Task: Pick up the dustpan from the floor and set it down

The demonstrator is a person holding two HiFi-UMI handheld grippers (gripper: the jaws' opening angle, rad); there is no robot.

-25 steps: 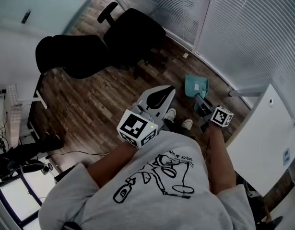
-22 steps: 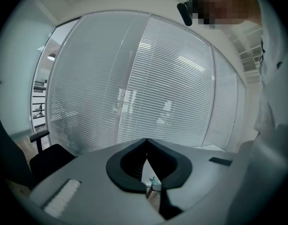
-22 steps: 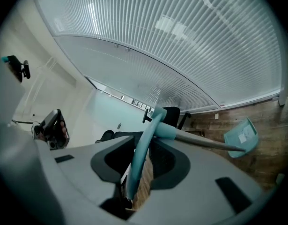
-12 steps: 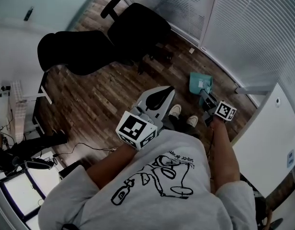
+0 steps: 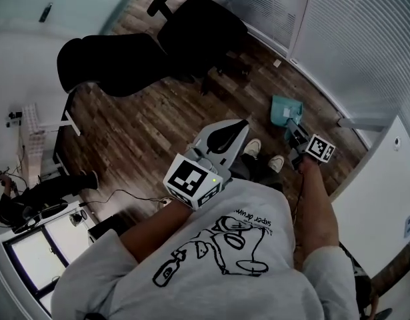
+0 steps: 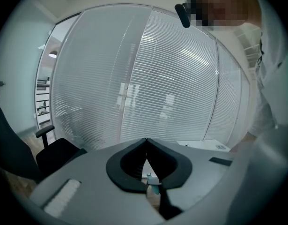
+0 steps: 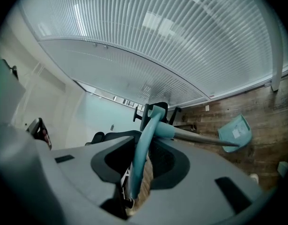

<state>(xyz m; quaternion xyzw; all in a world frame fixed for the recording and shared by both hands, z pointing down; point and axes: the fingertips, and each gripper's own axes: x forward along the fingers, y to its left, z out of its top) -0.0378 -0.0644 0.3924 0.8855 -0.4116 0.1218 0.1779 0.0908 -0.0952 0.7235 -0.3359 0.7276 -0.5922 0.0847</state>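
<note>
The teal dustpan [image 5: 285, 109] hangs low over the wooden floor on a long metal shaft [image 7: 200, 138], near the blinds. I cannot tell whether its pan [image 7: 235, 132] touches the floor. My right gripper [image 5: 295, 133] is shut on the teal loop handle [image 7: 143, 149], which runs between its jaws in the right gripper view [image 7: 144, 139]. My left gripper [image 5: 239, 124] is held in front of my chest, left of the dustpan and apart from it. In the left gripper view [image 6: 146, 142] its jaw tips meet and hold nothing.
Two black office chairs [image 5: 198, 39] [image 5: 111, 62] stand on the floor ahead. White blinds [image 5: 365, 39] line the far wall, and a white cabinet [image 5: 385, 179] is at the right. My shoes [image 5: 253, 149] are just below the grippers. A desk with a monitor [image 5: 31, 259] is at the lower left.
My right gripper has sunk with the dustpan still in its jaws, bringing the pan closer to the floor. The left gripper has stayed about where it was.
</note>
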